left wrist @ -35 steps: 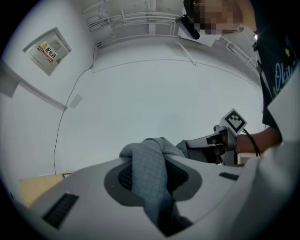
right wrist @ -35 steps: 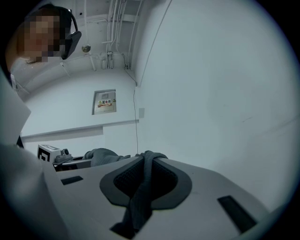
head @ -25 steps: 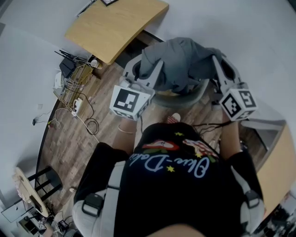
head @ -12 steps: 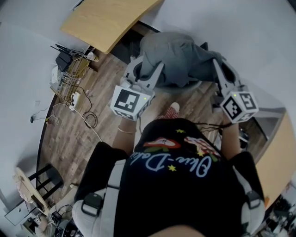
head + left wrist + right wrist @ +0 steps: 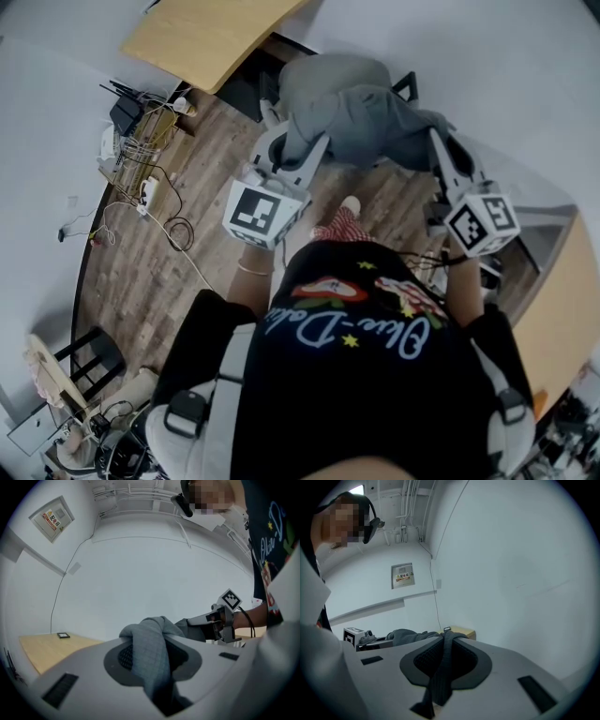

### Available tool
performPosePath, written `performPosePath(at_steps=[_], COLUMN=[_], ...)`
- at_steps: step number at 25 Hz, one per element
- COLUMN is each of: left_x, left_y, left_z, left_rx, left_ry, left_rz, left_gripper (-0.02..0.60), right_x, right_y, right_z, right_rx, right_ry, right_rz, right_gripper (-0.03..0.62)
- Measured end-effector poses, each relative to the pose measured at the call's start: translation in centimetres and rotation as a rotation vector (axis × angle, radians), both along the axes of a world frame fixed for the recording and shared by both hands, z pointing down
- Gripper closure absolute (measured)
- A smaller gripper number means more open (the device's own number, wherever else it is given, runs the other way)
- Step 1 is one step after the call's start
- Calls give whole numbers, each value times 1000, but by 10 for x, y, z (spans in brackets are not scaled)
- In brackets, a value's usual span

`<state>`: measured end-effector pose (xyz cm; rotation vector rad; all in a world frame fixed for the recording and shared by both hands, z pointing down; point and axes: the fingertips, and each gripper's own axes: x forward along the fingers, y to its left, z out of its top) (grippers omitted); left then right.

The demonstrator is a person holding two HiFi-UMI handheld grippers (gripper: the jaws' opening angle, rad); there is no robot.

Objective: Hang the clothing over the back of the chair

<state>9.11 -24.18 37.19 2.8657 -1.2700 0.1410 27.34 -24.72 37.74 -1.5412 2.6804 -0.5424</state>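
I hold a grey garment [image 5: 361, 111] stretched between both grippers, out in front of the person. My left gripper [image 5: 292, 141] is shut on its left end, where a thick fold of the grey cloth [image 5: 150, 644] bulges up between the pads. At the other end my right gripper [image 5: 448, 139] is shut on a thin dark strip of the garment [image 5: 443, 660]. The chair is almost wholly hidden under the cloth; only a dark piece of the chair [image 5: 405, 84] shows past the garment's far edge.
A light wooden table [image 5: 206, 37] stands at the upper left by the white wall. Cables and a wire rack [image 5: 141, 159] lie on the wood floor at the left. A stool [image 5: 89, 361] is at the lower left, a wooden counter [image 5: 562, 319] at the right.
Both grippers have carried the garment farther from the person, upward in the head view. The pale chair seat seen under it earlier is now covered.
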Motion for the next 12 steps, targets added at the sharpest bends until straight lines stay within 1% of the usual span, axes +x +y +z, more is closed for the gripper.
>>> performPosePath(at_steps=[5,12], left_x=[1,-4], left_y=[20,41], left_z=[0,17], left_rx=[-18,-49], left_ry=[17,26], left_rz=[3,3], left_gripper=[495,495], right_x=[1,-4], right_y=[18,41], right_z=[0,16], right_rx=[-6,-28], right_ry=[9,34], right_rz=[3,9], right_gripper=[554,554])
